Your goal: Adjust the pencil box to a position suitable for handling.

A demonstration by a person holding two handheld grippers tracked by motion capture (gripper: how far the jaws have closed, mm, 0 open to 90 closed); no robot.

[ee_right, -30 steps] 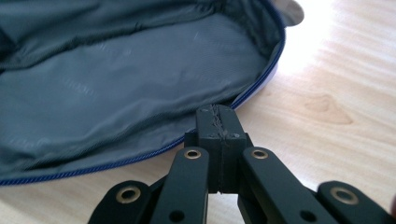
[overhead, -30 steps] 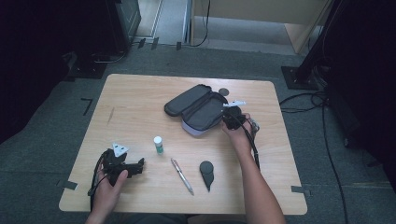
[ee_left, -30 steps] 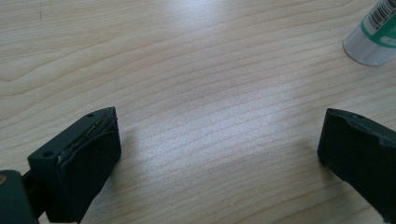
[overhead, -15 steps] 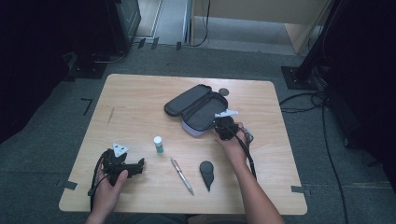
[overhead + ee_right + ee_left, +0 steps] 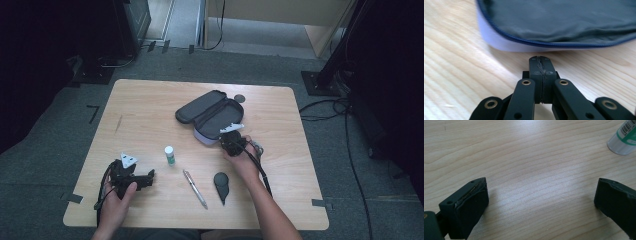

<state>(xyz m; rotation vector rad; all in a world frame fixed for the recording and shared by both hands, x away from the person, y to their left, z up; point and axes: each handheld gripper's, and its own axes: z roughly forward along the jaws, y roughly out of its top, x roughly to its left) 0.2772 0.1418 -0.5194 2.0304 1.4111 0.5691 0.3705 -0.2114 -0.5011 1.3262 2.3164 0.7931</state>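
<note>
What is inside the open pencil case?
The open pencil case shows a dark fabric lining with nothing visible on it; the right hand-held gripper covers its near corner.

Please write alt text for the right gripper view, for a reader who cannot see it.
The right gripper has its two black fingers pressed together, empty, just short of the open pencil case on the wooden table.

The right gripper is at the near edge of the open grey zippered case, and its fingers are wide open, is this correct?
Not quite. The right gripper is at the open grey zippered case, but its fingers are pressed shut with nothing between them, as the right gripper view shows.
</note>
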